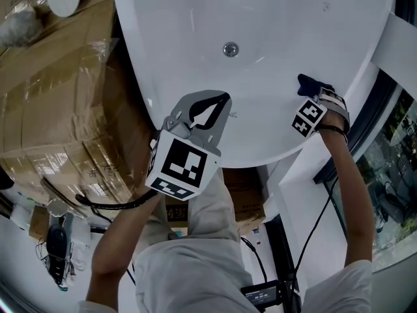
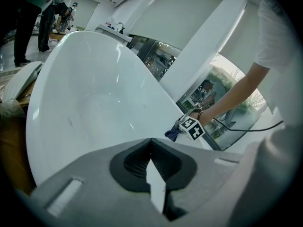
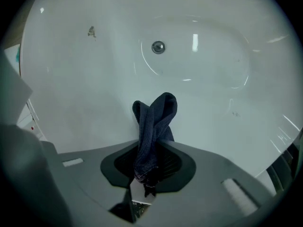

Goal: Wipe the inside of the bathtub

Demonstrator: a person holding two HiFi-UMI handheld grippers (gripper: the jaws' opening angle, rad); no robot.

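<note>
While I leaned over the white bathtub (image 1: 273,18), which filled the head view from 11 o'clock round to 2 o'clock, my right claw (image 1: 317,91) was clenched on a dark blue cloth (image 3: 154,119). In the right gripper view the cloth stood up out of the claw as a folded, twisted bunch, its lower end pinched between the dark pads and its top rising toward 12 o'clock. That claw was at 2 o'clock in the head view, over the tub's inner wall just inside the curved rim at my end. I could not tell whether the cloth pressed on the enamel or hung just off it. The round metal drain (image 1: 230,49) lay in the tub's floor at 12 o'clock, well apart from the cloth.

My left claw (image 1: 208,113) was at the middle of the head view, over the near end of the tub. Its own view showed the two tips closed together with nothing between them. From that view the right claw and the cloth showed at 3 o'clock, against the tub's rim.

Cardboard boxes (image 1: 58,90) wrapped in clear film stood just beside the tub at 9 to 10 o'clock. A black cable (image 1: 107,204) ran from my left claw down toward 8 o'clock.
</note>
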